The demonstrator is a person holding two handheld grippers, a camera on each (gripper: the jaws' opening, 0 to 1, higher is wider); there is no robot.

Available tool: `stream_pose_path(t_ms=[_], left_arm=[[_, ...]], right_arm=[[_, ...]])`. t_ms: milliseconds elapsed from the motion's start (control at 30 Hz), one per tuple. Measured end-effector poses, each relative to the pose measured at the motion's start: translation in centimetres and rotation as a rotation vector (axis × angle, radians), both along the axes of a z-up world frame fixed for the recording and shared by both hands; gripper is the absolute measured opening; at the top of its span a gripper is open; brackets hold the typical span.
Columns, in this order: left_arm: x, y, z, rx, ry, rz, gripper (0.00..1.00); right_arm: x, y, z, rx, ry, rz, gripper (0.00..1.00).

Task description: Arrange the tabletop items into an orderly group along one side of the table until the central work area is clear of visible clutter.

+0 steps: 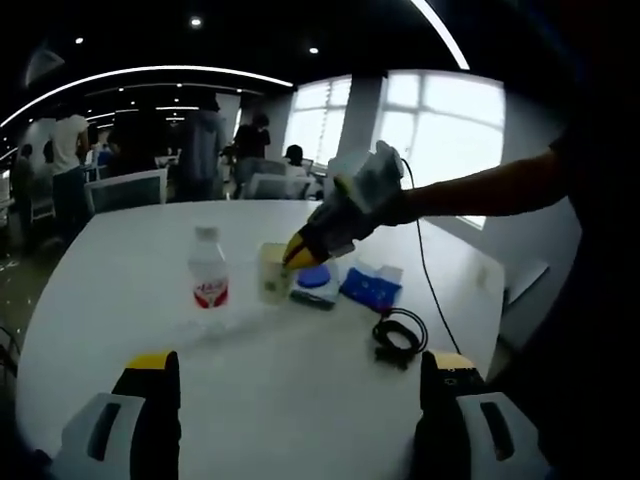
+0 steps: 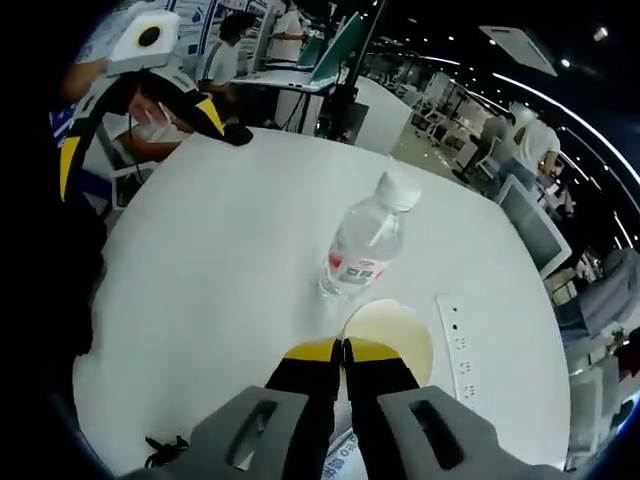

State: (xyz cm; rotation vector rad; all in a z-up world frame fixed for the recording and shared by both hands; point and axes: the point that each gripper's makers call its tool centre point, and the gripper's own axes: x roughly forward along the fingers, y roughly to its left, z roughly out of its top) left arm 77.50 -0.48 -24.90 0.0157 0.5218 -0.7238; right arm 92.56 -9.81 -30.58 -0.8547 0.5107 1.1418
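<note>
A pale cup [image 1: 271, 273] stands mid-table beside a clear water bottle [image 1: 208, 272] with a red label. My right gripper [image 1: 298, 256] comes in from the right, its yellow tips at the cup's rim. In the right gripper view its jaws [image 2: 342, 350] are pressed together on the near edge of the cup [image 2: 392, 335], with the bottle [image 2: 365, 243] just beyond. My left gripper [image 1: 298, 378] hangs over the table's near part, jaws wide apart and nothing between them. Across the table the left gripper [image 2: 150, 150] also stands open.
A blue round item on a white base [image 1: 315, 281], a blue packet [image 1: 371, 286] and a coiled black cable [image 1: 400, 335] lie right of the cup. A white socket strip [image 2: 452, 345] lies by the cup. People, chairs and desks surround the white table [image 1: 280, 385].
</note>
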Motion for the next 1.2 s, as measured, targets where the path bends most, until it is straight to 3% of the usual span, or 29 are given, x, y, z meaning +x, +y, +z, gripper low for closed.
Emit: stream_pose_path(t_ms=[733, 1200], left_arm=[[0.9, 0.2, -0.4, 0.012, 0.013, -0.015, 0.99], [0.7, 1.0, -1.0, 0.022, 0.026, -0.011, 0.99]], right_arm=[[0.0, 1.7, -3.4, -0.018, -0.024, 0.021, 0.00], [0.4, 2.6, -3.8, -0.011, -0.019, 0.030, 0.00]])
